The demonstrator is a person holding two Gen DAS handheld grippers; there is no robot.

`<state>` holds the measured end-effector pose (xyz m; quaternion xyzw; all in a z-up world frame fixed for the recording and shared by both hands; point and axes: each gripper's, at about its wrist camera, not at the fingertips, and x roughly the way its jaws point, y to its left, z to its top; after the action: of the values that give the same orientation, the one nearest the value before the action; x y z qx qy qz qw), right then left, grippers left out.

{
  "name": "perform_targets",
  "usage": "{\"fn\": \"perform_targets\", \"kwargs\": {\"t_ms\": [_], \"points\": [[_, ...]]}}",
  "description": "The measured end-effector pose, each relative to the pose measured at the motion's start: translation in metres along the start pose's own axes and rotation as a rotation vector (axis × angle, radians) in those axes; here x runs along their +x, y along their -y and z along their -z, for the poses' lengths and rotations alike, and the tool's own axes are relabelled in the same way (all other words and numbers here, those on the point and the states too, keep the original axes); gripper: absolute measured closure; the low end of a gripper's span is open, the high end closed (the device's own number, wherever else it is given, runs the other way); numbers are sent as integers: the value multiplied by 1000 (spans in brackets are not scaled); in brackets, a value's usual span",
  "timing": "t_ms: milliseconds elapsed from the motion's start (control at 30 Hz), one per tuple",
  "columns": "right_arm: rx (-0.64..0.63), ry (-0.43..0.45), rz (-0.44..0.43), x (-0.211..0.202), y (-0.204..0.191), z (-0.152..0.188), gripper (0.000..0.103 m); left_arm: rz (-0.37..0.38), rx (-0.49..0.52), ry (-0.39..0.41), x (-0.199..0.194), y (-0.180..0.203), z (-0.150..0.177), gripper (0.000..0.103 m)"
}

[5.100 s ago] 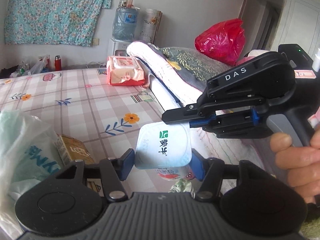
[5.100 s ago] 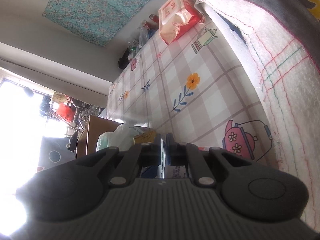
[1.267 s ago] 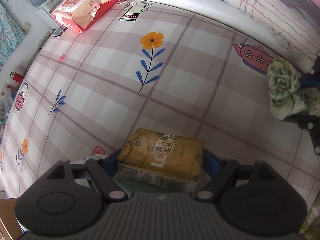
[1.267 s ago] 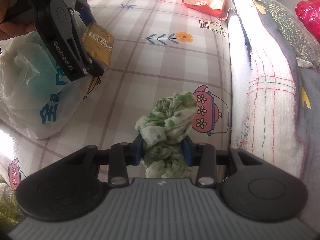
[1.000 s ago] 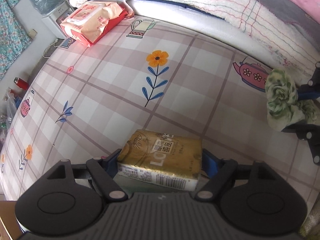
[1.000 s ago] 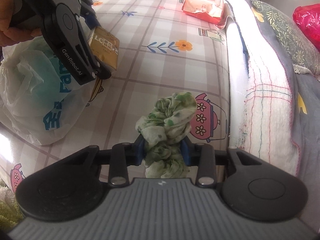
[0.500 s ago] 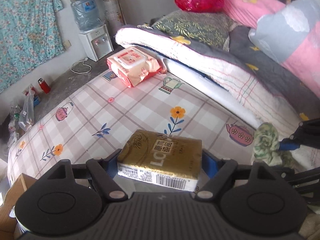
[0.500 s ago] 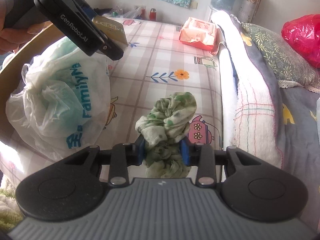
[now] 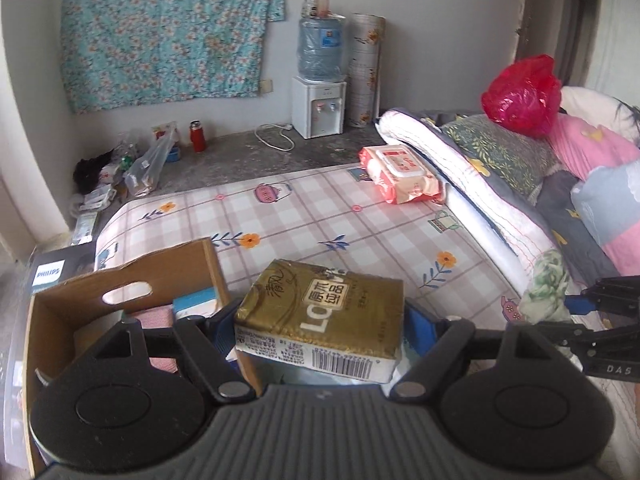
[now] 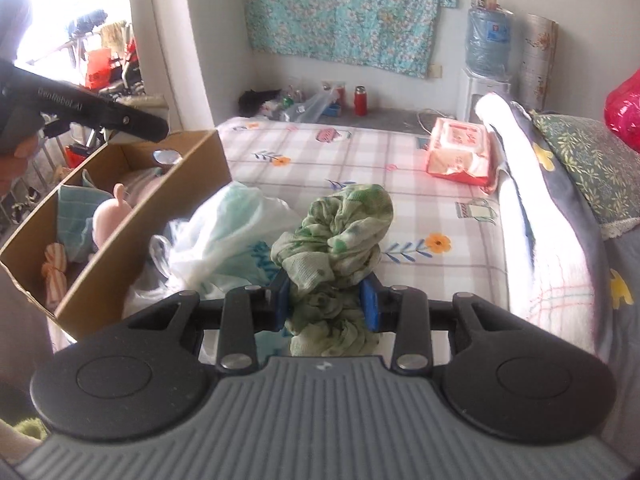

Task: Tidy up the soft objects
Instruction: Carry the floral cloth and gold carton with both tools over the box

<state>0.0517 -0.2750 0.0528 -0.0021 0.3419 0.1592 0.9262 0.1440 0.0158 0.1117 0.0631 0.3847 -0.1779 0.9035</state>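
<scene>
Both tongs have lifted off the checked bedspread (image 10: 360, 160), the left gripper (image 9: 320, 316) clamped on the gold tissue pack (image 9: 320, 312) beside the cardboard box (image 9: 168, 276), the right gripper (image 10: 325, 306) pinching the green cloth (image 10: 336, 240), so boxing looks next.

Two soft things we see, both held off the bed.
We see the gold plastic-wrapped tissue pack (image 9: 320, 316) lying flat, label up, beside the open cardboard box (image 9: 172, 270); the crumpled green-and-white cloth (image 10: 336, 240) bunches upright.
</scene>
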Motion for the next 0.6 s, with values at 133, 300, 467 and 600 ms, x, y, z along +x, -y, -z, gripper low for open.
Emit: {"fn": "perform_targets", "kwargs": {"t_ms": [133,300,467,600], "points": [[5,26,-119,0,-20,-26,69,-54,-79,9,-23,-33,23,21],[-12,33,-276,10,-55,-59,69,-111,-179,-10,-41,-70,59,21],[-52,2,-375,32,-95,-79,69,-162,-270,-97,-34,-105,100,21],[-77,-42,-424,52,-125,-89,69,-209,-304,-171,-18,-127,124,21]]}}
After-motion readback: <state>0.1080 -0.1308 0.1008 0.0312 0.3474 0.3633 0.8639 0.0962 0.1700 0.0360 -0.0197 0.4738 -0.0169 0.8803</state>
